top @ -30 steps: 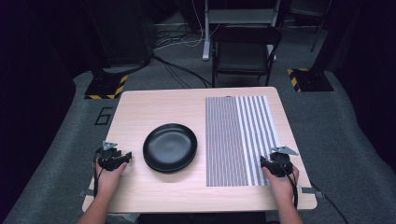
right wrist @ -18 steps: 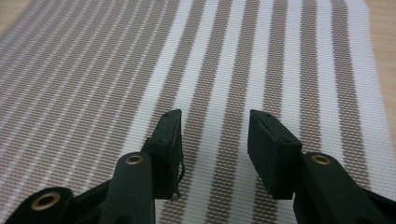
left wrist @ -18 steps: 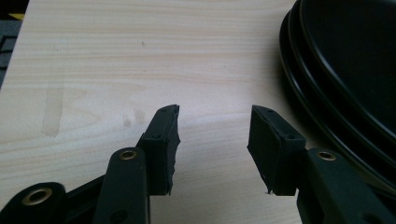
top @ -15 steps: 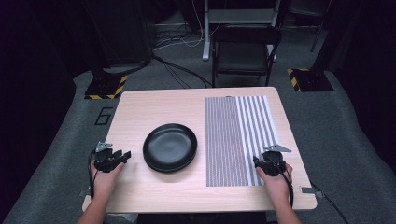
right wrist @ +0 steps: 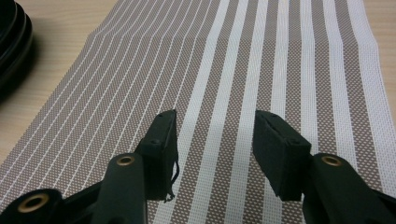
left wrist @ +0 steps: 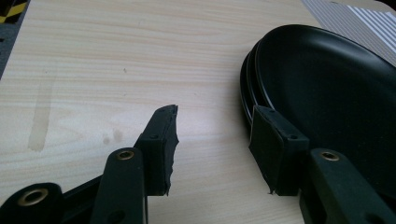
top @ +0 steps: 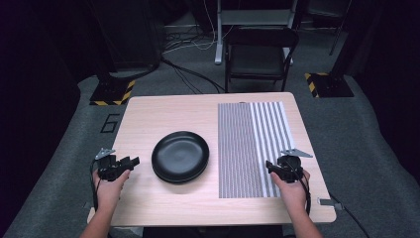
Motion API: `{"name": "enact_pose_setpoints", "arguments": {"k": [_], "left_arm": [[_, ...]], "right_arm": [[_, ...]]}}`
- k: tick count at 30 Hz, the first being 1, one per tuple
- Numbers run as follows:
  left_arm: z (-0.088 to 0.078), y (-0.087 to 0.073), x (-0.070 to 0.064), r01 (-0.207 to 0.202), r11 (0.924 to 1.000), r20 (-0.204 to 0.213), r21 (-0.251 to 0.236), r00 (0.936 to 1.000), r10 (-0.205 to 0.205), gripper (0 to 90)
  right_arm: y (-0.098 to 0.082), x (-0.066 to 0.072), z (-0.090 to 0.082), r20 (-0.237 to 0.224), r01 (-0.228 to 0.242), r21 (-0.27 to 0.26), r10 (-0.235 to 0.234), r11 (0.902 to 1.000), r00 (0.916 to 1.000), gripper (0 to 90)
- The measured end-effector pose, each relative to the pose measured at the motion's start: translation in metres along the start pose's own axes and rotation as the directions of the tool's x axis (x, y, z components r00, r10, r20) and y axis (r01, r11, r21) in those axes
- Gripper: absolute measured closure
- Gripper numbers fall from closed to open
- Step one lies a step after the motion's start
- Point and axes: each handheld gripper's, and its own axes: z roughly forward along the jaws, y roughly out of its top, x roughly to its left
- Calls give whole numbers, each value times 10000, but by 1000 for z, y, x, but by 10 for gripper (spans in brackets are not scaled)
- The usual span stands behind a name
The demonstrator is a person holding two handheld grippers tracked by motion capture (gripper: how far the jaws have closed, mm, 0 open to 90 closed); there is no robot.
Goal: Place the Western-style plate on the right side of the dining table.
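Your stacked black plates point(top: 180, 156) sat bare on the table point(top: 163, 111) beside the striped placemat point(top: 250, 144). Your left gripper point(left wrist: 215, 135) and right gripper point(right wrist: 215, 140) were released, gripping nothing; both hands had drawn back toward you.

You get an evenly lit tabletop point(top: 198, 111) amid dark surroundings; near fingers point(left wrist: 161, 140) look slightly soft, perhaps blurred, at 6 o'clock.

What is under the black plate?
Under the top black plate sits a second black plate; its rim peeks out at the edge in the left gripper view. Below them is the wooden table. Whether more plates hide underneath is covered from view.
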Motion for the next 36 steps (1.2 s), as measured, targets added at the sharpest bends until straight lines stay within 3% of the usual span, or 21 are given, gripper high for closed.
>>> {"name": "enact_pose_setpoints", "arguments": {"k": [5, 15, 21, 25, 29, 32, 34, 36], "left_arm": [[-4, 9, -3, -81, 10000, 8, -42, 10000, 81, 515], [3, 21, -14, 347, 9992, 265, -180, 9991, -342, 523], [6, 30, -20, 355, 9991, 335, -240, 9988, -347, 523], [11, 35, -25, 842, 9955, 607, -432, 9948, -815, 523], [16, 39, -29, 1065, 9935, 601, -395, 9928, -1040, 525], [18, 41, -33, 1051, 9935, 703, -427, 9923, -1020, 526], [20, 42, -35, 829, 9954, 613, -488, 9949, -799, 532], [23, 42, -38, 1000, 9936, 687, -517, 9930, -963, 539]], "right_arm": [[6, 3, -1, -232, -21, -106, 18, 9999, 9997, 527], [12, 12, 2, -535, -159, -252, 145, 9996, 9985, 529], [19, 16, 3, -753, -275, -297, 252, 9992, 9968, 528], [22, 19, 3, -852, -328, -378, 295, 9987, 9959, 523], [26, 25, 3, -935, -192, -375, 156, 9991, 9955, 520], [29, 28, 3, -990, -140, -438, 96, 9989, 9950, 524], [32, 32, 3, -1066, -59, -525, 2, 9986, 9943, 531], [34, 35, 4, -1129, -28, -550, -34, 9985, 9936, 533]]}}
